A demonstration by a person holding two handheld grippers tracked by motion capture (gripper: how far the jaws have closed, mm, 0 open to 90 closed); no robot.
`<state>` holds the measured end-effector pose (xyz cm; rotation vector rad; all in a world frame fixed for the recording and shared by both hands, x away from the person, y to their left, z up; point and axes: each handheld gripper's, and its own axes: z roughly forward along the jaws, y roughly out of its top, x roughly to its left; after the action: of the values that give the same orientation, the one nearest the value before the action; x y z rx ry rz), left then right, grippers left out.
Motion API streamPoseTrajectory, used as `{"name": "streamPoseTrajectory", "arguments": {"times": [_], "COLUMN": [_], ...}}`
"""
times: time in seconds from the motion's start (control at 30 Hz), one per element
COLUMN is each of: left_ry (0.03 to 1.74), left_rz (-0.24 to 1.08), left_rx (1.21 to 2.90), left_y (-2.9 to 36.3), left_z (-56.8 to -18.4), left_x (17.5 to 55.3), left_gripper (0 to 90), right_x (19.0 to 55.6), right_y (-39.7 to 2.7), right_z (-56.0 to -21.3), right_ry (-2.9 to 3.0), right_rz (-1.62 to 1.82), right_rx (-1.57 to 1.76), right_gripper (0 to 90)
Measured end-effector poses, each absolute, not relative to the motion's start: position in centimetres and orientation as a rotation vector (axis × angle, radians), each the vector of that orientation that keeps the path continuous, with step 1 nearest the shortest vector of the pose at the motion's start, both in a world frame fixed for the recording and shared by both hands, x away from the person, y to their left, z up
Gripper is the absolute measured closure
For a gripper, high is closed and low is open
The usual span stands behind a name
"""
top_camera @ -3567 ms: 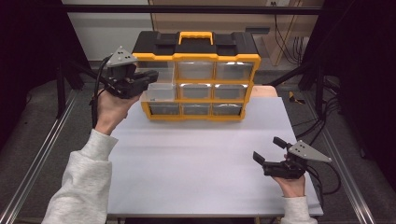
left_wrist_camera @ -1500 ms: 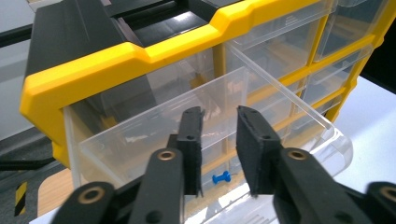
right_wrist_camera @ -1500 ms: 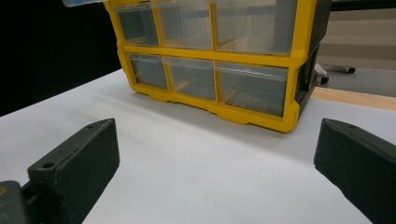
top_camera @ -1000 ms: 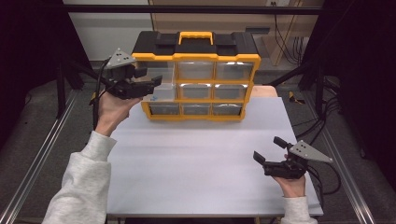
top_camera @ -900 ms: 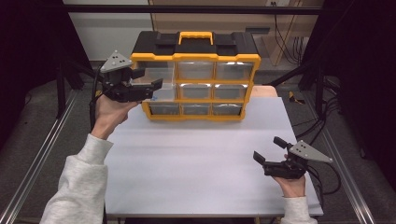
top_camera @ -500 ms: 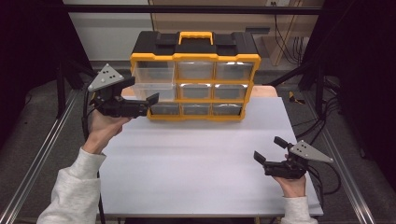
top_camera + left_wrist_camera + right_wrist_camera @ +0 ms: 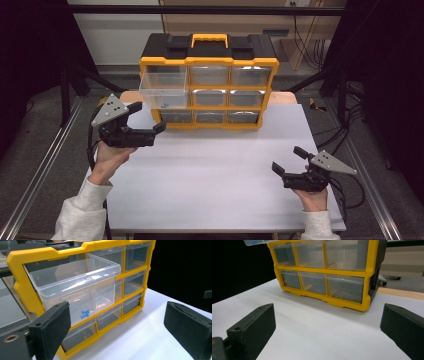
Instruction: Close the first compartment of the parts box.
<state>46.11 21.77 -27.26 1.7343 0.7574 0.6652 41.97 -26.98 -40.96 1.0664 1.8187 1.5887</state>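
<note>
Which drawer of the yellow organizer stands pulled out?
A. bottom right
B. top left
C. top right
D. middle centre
B: in the high view the top-left drawer juts forward from the organizer while the other drawers sit flush; the left gripper view shows it open, with blue pins inside.

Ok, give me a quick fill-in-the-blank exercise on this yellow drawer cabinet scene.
1. The yellow plastic drawer cabinet has one clear drawer pulled out, in its ___ row.
2. The small pins inside that drawer are ___.
3. The left gripper has its jaws ___.
4. The cabinet's carry handle is ___.

Missing words: top; blue; open; yellow
</note>
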Motion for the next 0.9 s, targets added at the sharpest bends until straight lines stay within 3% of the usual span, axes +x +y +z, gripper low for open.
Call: {"name": "streamPoseTrajectory", "arguments": {"times": [0.17, 0.63, 0.77, 0.9], "left_ry": [0.776, 0.835, 0.833, 0.835], "left_rz": [0.67, 0.642, 0.663, 0.686], "left_rx": [1.741, 1.727, 1.734, 1.742], "left_y": [21.8, 21.1, 21.0, 20.7], "left_z": [-28.0, -29.2, -29.2, -29.3], "left_x": [46.4, 48.8, 49.4, 50.3], "left_gripper": [19.5, 78.4, 88.5, 89.5], "right_x": [42.0, 41.9, 41.9, 42.0], "right_y": [-27.0, -27.0, -27.0, -26.9], "right_z": [-41.0, -40.9, -40.9, -41.0], "right_ry": [1.822, 1.821, 1.821, 1.823], "right_rz": [1.58, 1.589, 1.595, 1.596], "right_rx": [1.068, 1.063, 1.061, 1.061], "right_gripper": [0.5, 0.5, 0.5, 0.5]}}
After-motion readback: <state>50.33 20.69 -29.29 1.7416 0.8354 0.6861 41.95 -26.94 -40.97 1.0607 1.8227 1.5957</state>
